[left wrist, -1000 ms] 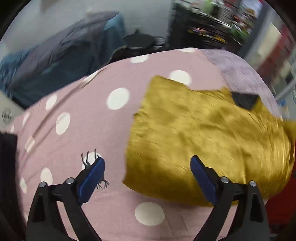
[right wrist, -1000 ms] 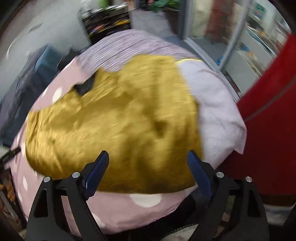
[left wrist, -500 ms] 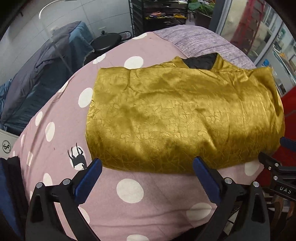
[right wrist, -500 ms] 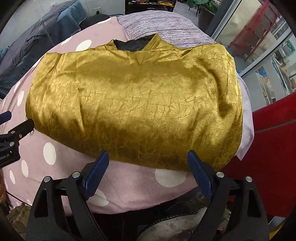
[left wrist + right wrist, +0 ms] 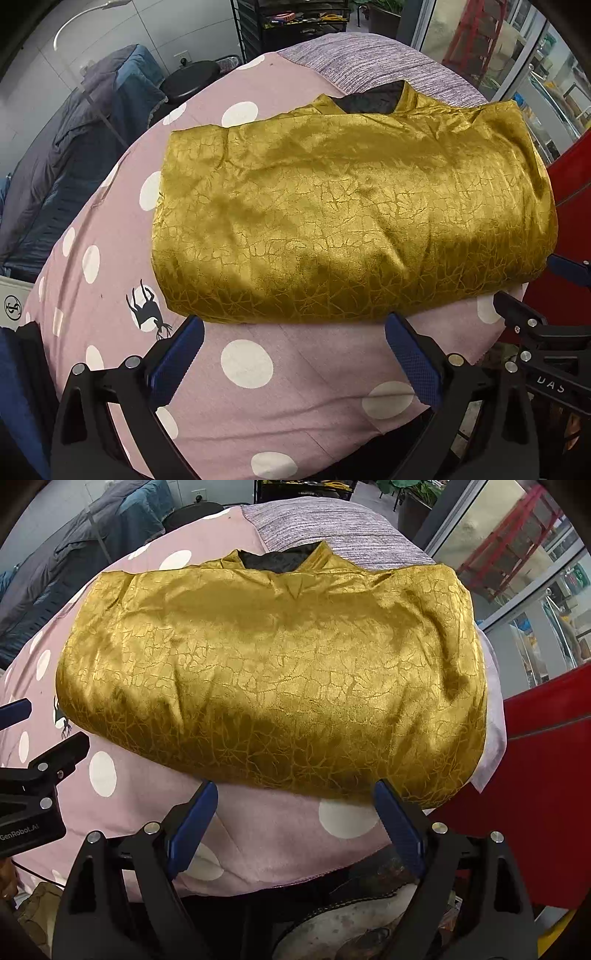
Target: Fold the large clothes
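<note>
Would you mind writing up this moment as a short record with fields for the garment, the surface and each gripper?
garment: gold shirt, folded into a wide rectangle, black lining showing at the collar on the far edge
surface: pink bedsheet with white dots, shirt lying flat on it
left gripper: open, holding nothing, just short of the shirt's near edge
right gripper: open, holding nothing, at the shirt's near edge
background: grey-blue bedding to the left, dark shelving behind

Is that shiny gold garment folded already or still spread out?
Folded: the gold garment lies as a compact rectangle with a rounded doubled near edge, black lining showing at the collar.
</note>
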Action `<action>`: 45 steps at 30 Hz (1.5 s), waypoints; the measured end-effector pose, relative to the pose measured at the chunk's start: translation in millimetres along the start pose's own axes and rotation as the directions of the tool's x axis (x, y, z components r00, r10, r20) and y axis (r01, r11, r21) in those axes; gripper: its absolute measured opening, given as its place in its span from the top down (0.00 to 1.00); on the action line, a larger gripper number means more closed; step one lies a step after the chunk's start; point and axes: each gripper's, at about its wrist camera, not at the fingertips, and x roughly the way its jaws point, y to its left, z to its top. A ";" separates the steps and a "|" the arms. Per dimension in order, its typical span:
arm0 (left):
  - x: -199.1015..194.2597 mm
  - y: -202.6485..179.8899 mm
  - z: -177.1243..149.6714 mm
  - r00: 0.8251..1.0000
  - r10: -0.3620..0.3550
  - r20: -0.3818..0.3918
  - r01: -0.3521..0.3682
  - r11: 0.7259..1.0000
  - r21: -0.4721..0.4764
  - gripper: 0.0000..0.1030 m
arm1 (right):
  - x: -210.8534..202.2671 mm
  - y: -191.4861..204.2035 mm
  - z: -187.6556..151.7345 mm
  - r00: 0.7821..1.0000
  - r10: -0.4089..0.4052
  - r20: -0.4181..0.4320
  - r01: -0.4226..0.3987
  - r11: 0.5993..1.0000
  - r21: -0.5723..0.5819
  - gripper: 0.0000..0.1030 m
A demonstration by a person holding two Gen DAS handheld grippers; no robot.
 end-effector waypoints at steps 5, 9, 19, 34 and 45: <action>-1.4 -1.9 -1.1 1.000 -0.017 -0.009 0.017 1.000 0.001 0.06 | -0.6 -0.7 -1.5 1.000 0.000 -0.001 0.000 1.000 0.005 0.17; -2.9 -2.0 -2.4 1.000 0.005 -0.017 -0.005 1.000 -0.006 0.06 | -1.7 -1.1 -2.1 1.000 0.000 0.001 0.000 1.000 0.004 0.17; -3.5 -1.2 -4.5 0.999 0.018 -0.028 -0.018 1.000 -0.007 0.06 | -2.3 -1.2 -2.8 1.000 0.002 0.001 -0.002 1.000 0.003 0.17; -3.7 2.1 -4.6 1.000 0.013 -0.028 -0.014 1.000 -0.019 0.06 | -3.2 1.2 -3.9 1.000 0.005 0.006 -0.005 1.000 -0.001 0.17; 0.0 3.0 -3.2 0.999 -0.006 -0.046 0.004 1.000 -0.025 0.06 | -1.4 -0.5 2.6 1.000 0.010 0.007 -0.010 1.000 0.005 0.17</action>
